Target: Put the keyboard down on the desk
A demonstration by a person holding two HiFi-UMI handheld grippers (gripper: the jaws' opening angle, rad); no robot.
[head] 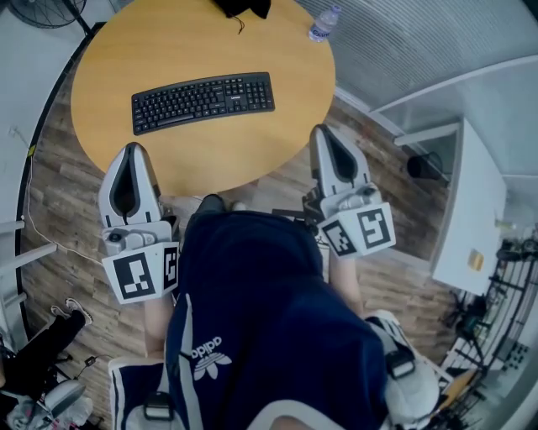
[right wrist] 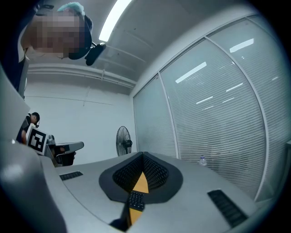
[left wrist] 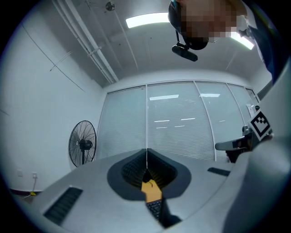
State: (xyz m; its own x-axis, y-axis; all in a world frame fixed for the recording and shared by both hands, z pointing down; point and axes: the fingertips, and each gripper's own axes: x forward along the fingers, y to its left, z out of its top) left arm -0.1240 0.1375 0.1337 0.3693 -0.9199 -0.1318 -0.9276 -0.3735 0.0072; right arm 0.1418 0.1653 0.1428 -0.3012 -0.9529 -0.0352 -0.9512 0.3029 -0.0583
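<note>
The black keyboard (head: 203,101) lies flat on the round wooden desk (head: 202,155), slightly slanted, with nothing touching it. My left gripper (head: 130,149) hovers off the desk's near edge, by the person's left side, jaws shut and empty. On the other side, my right gripper (head: 324,132) is also shut and empty, just off the desk's near right edge. In the left gripper view the closed jaws (left wrist: 146,152) meet in a thin line, and a sliver of keyboard (left wrist: 156,208) shows below them. In the right gripper view the shut gripper (right wrist: 143,155) frames a piece of keyboard (right wrist: 135,200) too.
A water bottle (head: 323,23) stands at the desk's far right edge and a dark object (head: 242,7) lies at its far edge. A floor fan (left wrist: 82,143) stands by the wall. A white cabinet (head: 471,218) is on the right. The person's dark jacket (head: 252,319) fills the lower middle.
</note>
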